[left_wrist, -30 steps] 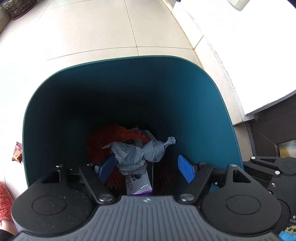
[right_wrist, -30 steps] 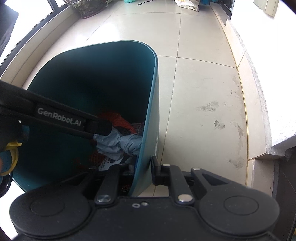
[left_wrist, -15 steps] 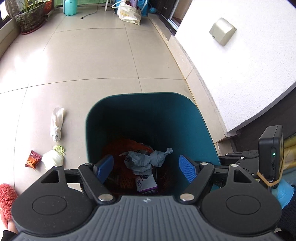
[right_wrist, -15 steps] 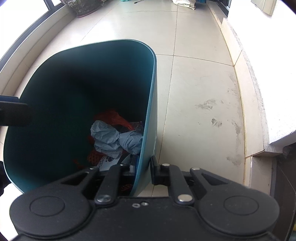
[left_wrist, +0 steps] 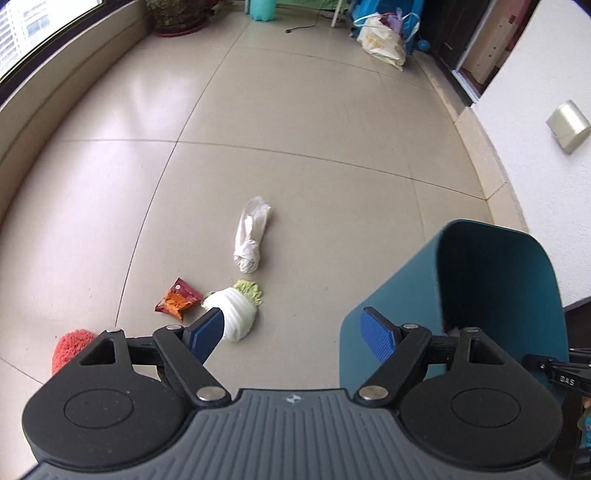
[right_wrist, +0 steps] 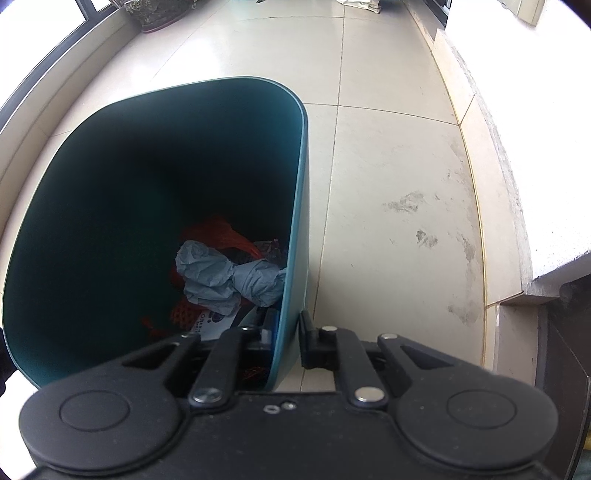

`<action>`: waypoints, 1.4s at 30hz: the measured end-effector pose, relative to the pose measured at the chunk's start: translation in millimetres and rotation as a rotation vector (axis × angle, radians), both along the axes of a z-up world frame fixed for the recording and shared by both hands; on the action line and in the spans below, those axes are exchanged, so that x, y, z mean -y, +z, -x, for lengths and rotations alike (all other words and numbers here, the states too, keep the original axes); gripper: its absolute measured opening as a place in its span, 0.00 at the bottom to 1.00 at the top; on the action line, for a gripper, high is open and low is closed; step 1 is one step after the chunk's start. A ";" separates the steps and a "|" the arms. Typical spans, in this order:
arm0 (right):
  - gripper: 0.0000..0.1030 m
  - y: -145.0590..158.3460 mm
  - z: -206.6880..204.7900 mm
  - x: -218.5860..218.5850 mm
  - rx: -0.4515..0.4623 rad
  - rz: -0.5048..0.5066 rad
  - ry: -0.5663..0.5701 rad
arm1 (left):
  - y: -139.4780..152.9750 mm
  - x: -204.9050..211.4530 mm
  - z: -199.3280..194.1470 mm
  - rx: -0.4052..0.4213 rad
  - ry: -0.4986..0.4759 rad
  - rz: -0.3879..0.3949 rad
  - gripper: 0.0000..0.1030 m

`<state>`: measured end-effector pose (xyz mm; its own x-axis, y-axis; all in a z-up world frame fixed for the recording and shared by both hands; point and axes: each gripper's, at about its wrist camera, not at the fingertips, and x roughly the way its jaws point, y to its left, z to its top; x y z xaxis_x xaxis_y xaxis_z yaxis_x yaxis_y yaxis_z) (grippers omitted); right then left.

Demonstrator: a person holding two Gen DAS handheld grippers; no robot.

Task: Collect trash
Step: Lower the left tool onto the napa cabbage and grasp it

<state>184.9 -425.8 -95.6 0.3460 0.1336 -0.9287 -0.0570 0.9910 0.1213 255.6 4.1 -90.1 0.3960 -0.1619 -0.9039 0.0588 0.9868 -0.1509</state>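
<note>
My left gripper (left_wrist: pixel 293 334) hangs over the tiled floor, its jaws opening with nothing between the blue pads (left_wrist: pixel 376 334). Ahead of it on the floor lie a white cabbage piece (left_wrist: pixel 236 314), an orange snack wrapper (left_wrist: pixel 177 302) and a knotted white plastic bag (left_wrist: pixel 251 240). The teal trash bin (left_wrist: pixel 388 295) stands to the right of that gripper. My right gripper (right_wrist: pixel 288 332) is shut on the teal bin's wall (right_wrist: pixel 295 229), one finger inside, one outside. Inside the bin lie a crumpled grey paper (right_wrist: pixel 229 277), orange netting (right_wrist: pixel 218 230) and a printed carton (right_wrist: pixel 214 323).
A red fuzzy slipper (left_wrist: pixel 70 347) sits at the lower left. A potted plant (left_wrist: pixel 177 16), a yellow bag (left_wrist: pixel 382 44) and blue items stand at the far end. A white wall with a raised tile kerb (right_wrist: pixel 476 184) runs along the right; a window ledge (left_wrist: pixel 44 99) runs along the left.
My left gripper has come out from over the bin and swung left, so the floor trash now lies ahead of it. Its jaws have widened slightly. The right gripper keeps its hold on the bin.
</note>
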 end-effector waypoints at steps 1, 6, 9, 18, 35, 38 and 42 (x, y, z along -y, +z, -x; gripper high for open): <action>0.09 -0.1 -0.4 0.2 -0.001 -0.001 -0.001 | -12.2 -10.2 -6.0 -0.023 0.020 0.005 0.78; 0.09 -1.3 -2.1 1.0 -0.007 -0.003 -0.007 | -79.8 -46.5 -35.9 -0.126 0.087 -0.002 0.78; 0.09 -2.9 -2.1 0.2 -0.010 0.000 -0.001 | -114.8 -53.8 -49.8 -0.179 0.105 0.034 0.78; 0.09 -12.0 -2.5 -4.7 -0.040 0.025 0.043 | -199.0 -44.6 -86.4 -0.280 0.134 0.014 0.78; 0.10 -12.9 -3.8 -5.4 -0.048 0.031 0.060 | -263.9 -29.8 -116.2 -0.359 0.198 -0.153 0.71; 0.10 -13.2 -3.6 -6.0 -0.046 0.033 0.057 | -263.7 -24.7 -111.8 -0.350 0.181 -0.194 0.69; 0.09 -13.1 -3.4 -6.6 -0.044 0.035 0.056 | -259.9 -21.3 -106.3 -0.333 0.174 -0.207 0.67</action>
